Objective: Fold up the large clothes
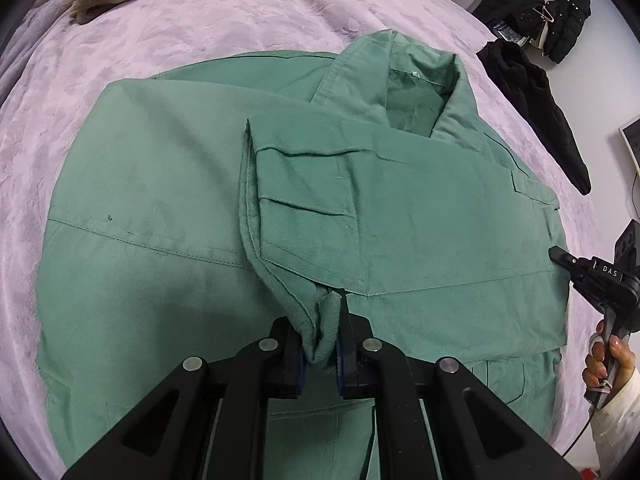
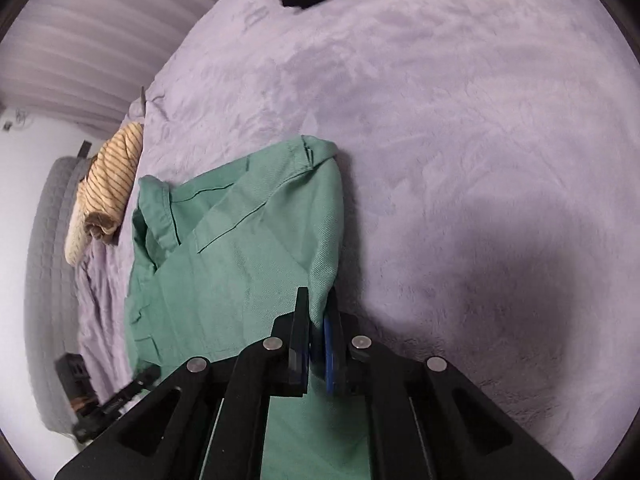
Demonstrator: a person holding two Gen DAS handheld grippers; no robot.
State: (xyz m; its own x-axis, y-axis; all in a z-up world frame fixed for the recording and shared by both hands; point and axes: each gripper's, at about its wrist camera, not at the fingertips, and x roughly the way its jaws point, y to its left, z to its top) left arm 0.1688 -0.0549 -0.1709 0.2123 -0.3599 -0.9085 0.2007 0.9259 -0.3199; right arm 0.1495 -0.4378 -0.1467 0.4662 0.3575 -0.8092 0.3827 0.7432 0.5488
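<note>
Green jacket (image 1: 168, 184) spread on lilac bed (image 1: 168, 32).
Left hand-held gripper (image 1: 322, 344) clamped on sleeve cuff (image 1: 324, 320); right hand-held gripper (image 2: 318, 344) pinching jacket's right edge.

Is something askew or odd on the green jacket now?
Yes. The green jacket lies mostly flat, but its collar stands up open, and the folded sleeve's cuff is bunched in the left hand-held gripper.
</note>
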